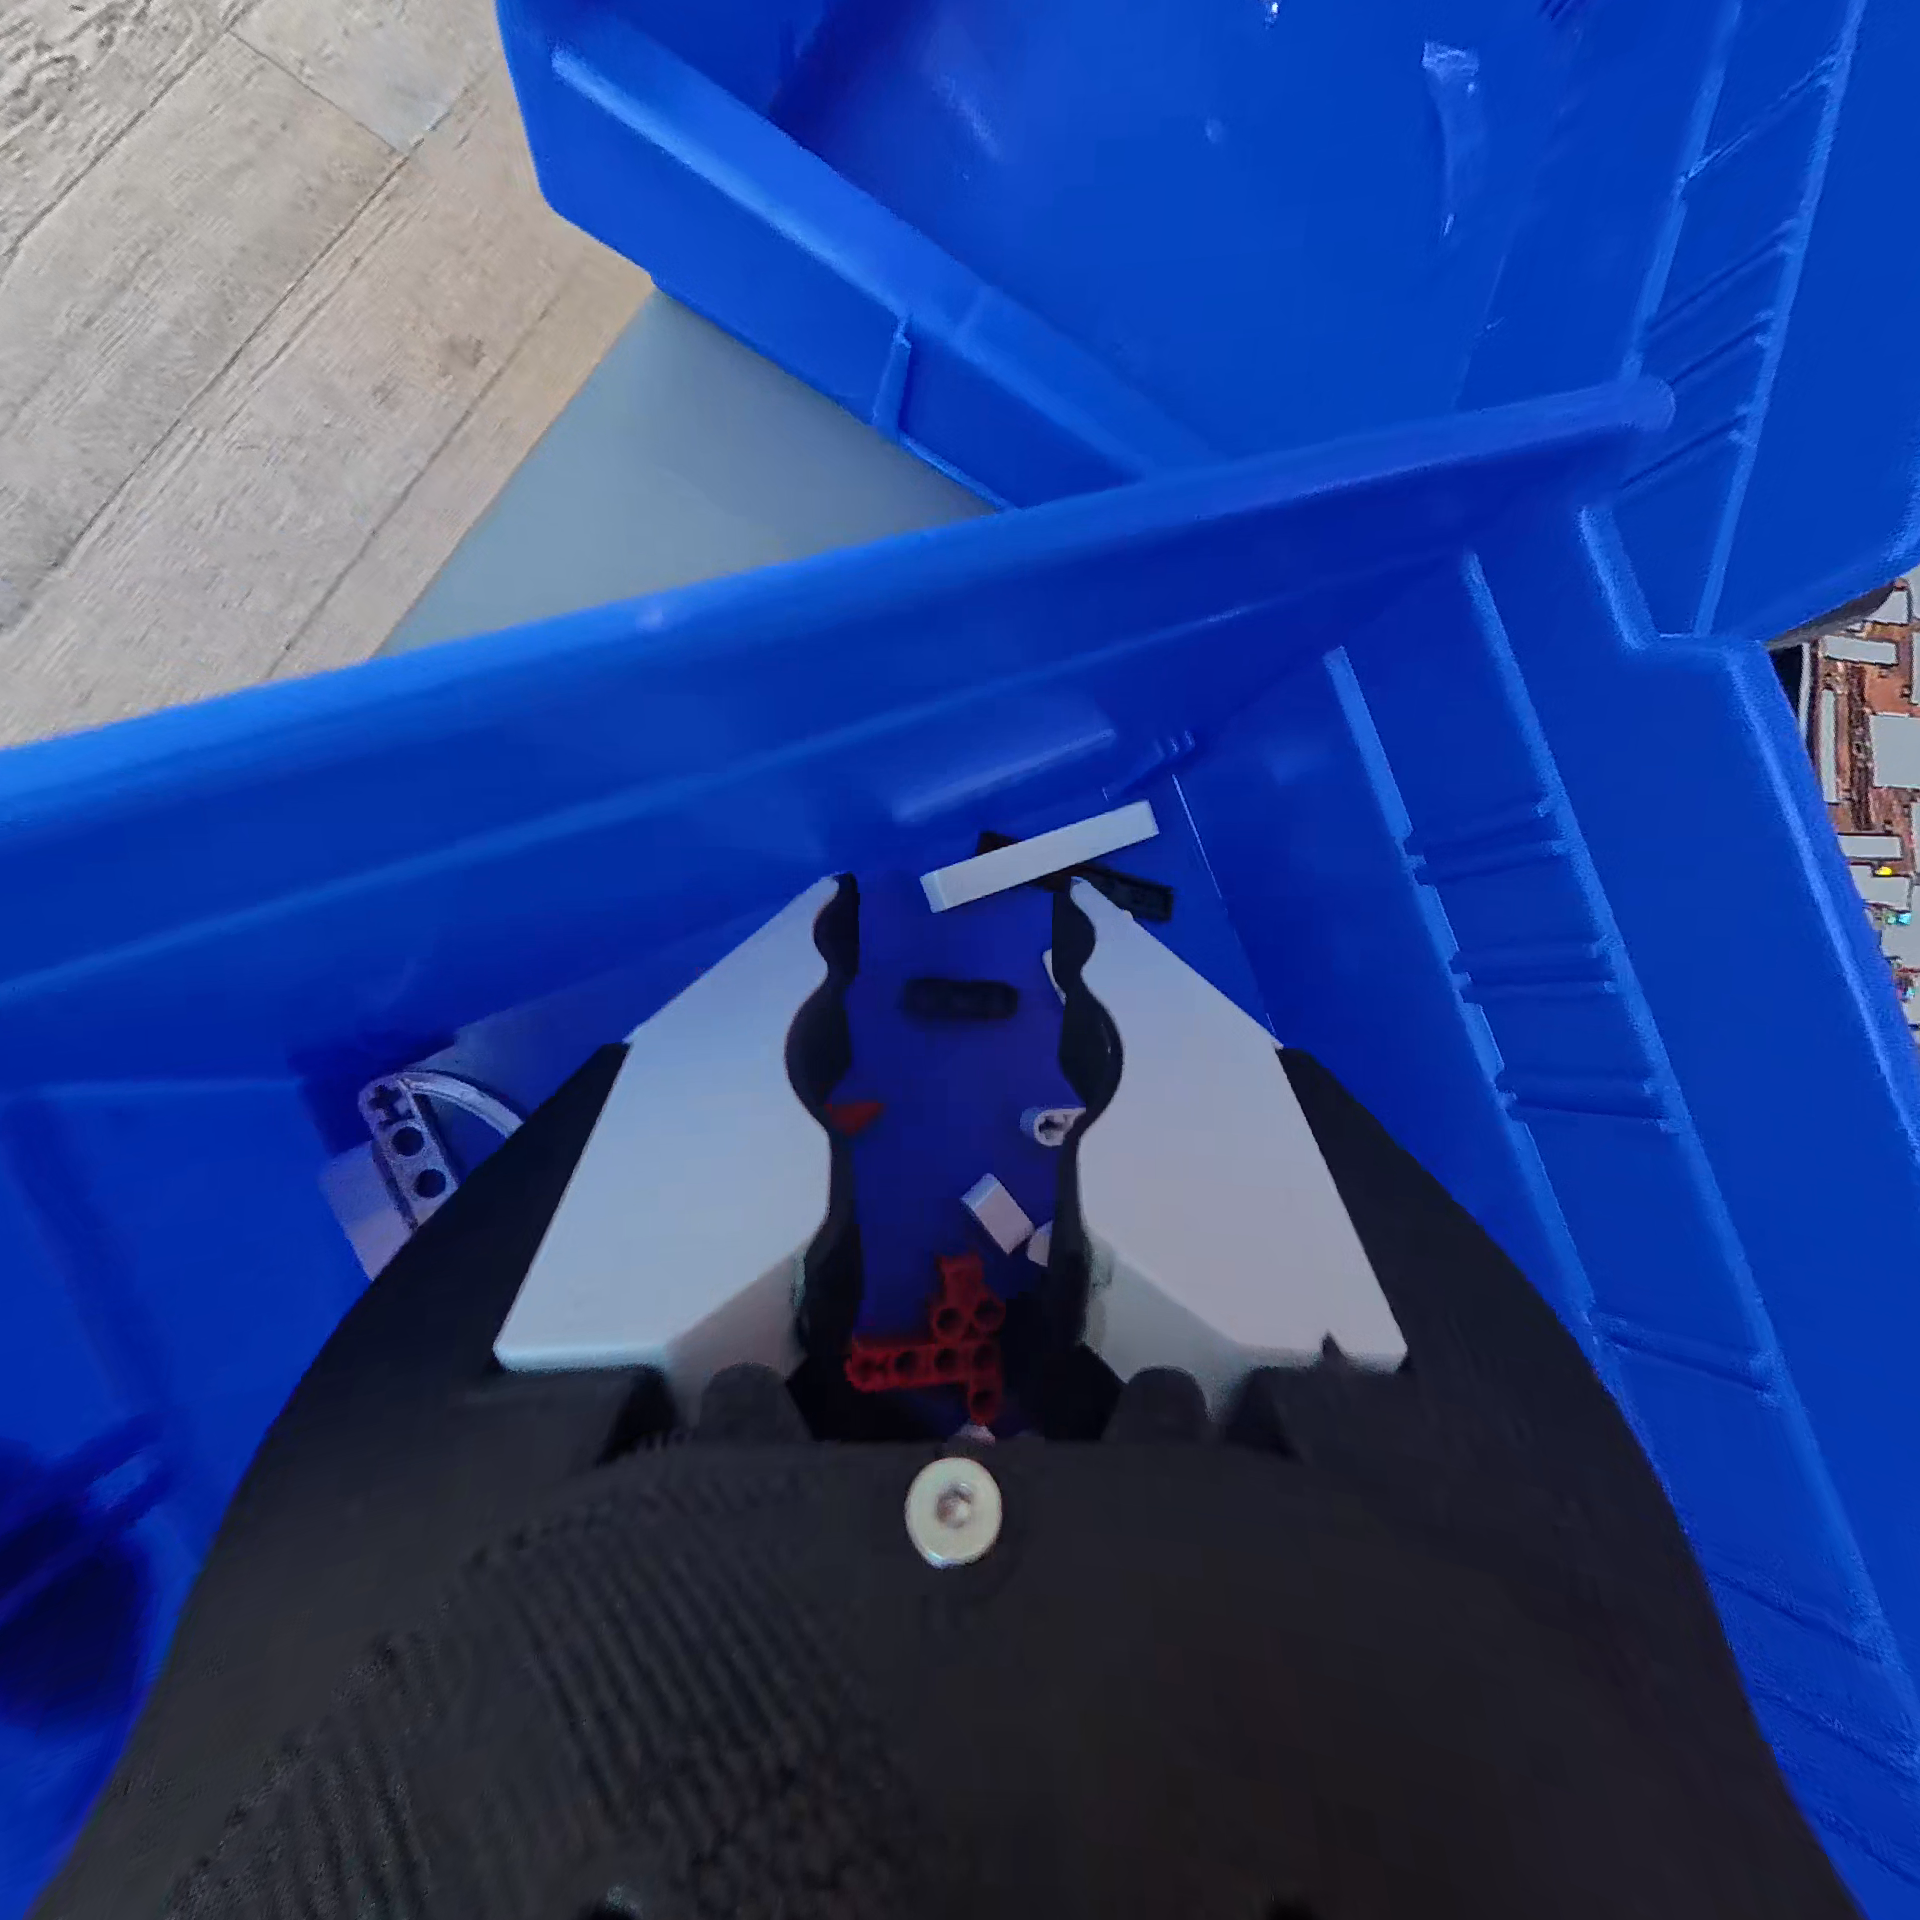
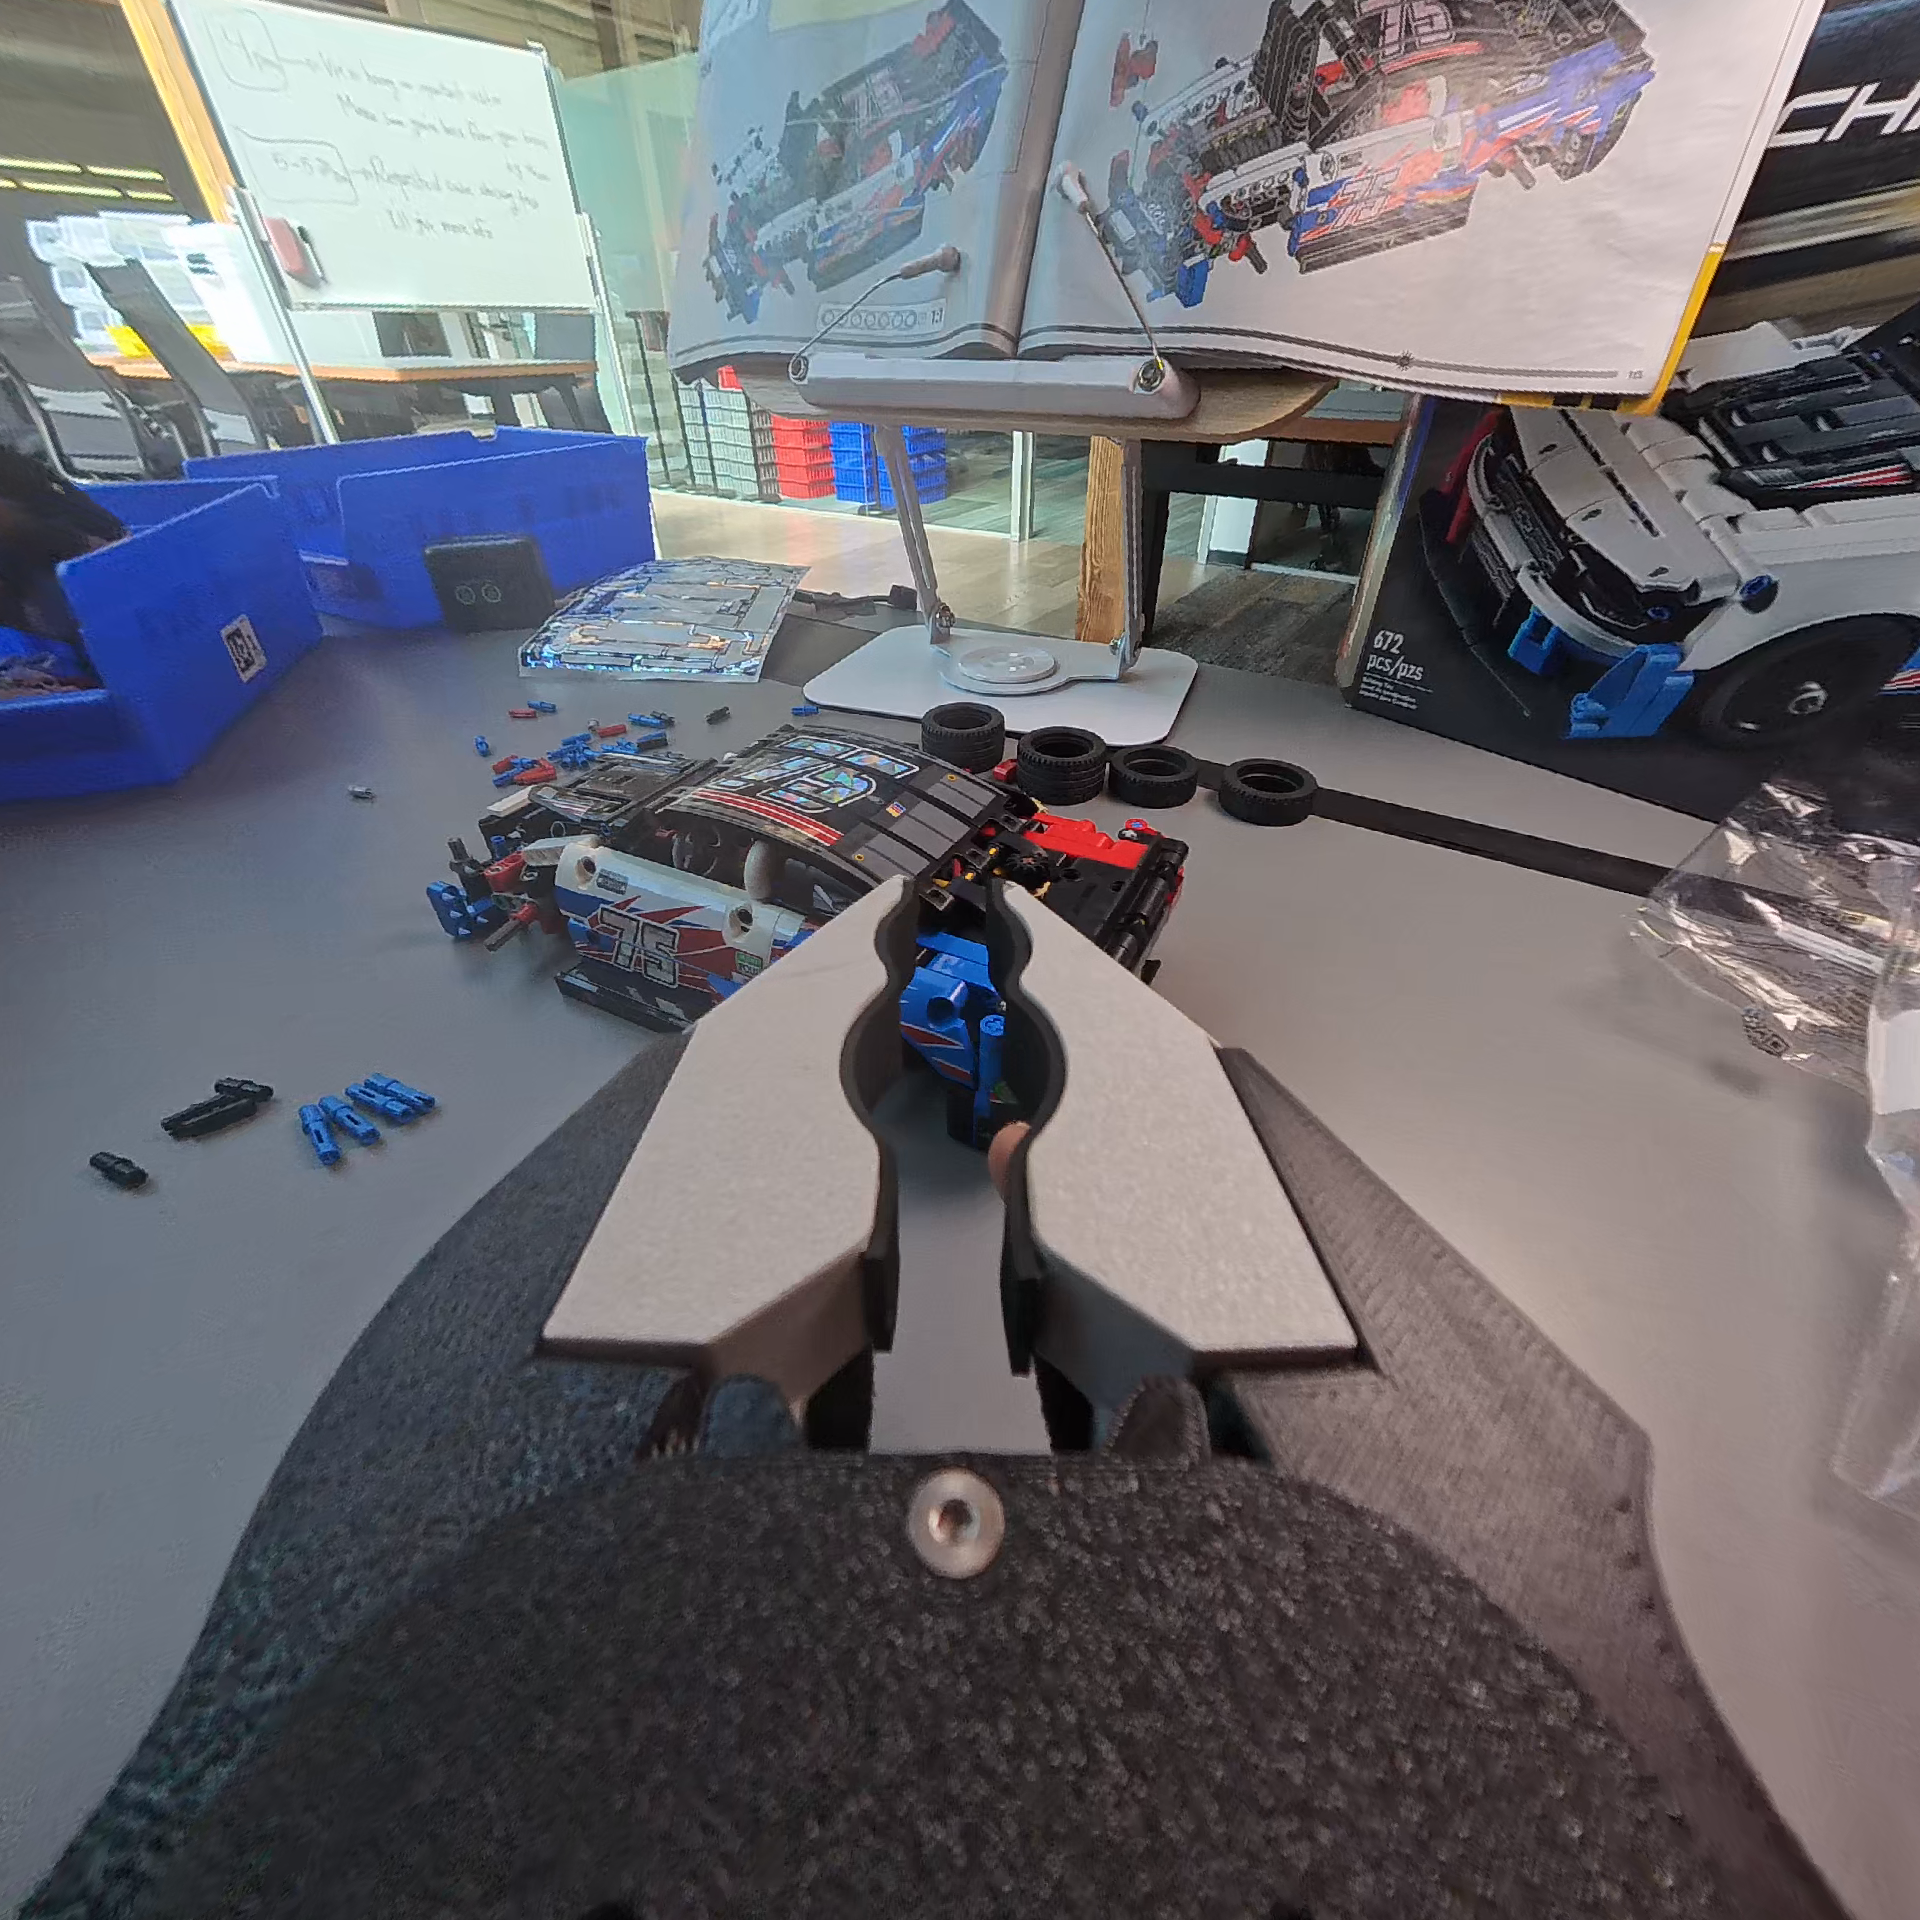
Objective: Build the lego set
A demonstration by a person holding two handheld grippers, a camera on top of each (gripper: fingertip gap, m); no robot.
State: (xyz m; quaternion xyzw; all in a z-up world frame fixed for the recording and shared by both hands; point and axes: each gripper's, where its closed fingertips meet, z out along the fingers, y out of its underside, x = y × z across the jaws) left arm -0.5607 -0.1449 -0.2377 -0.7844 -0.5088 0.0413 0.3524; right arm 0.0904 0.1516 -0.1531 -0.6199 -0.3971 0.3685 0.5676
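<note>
My left gripper is open and reaches down into a blue bin. Between its fingers on the bin floor lie a small black piece, a small white piece and a red holed beam. A long white tile lies just past the fingertips. A grey holed beam lies to the left. My right gripper hovers over the grey table with its jaws a little apart and nothing between them, pointing at the rear of the partly built race car.
Black tyres stand behind the car. Loose blue and black pins lie at the left. The instruction booklet on a stand, the set's box, blue bins, a sticker sheet and a plastic bag ring the table. Across from one pair of fingers to the other is roughly 70 cm.
</note>
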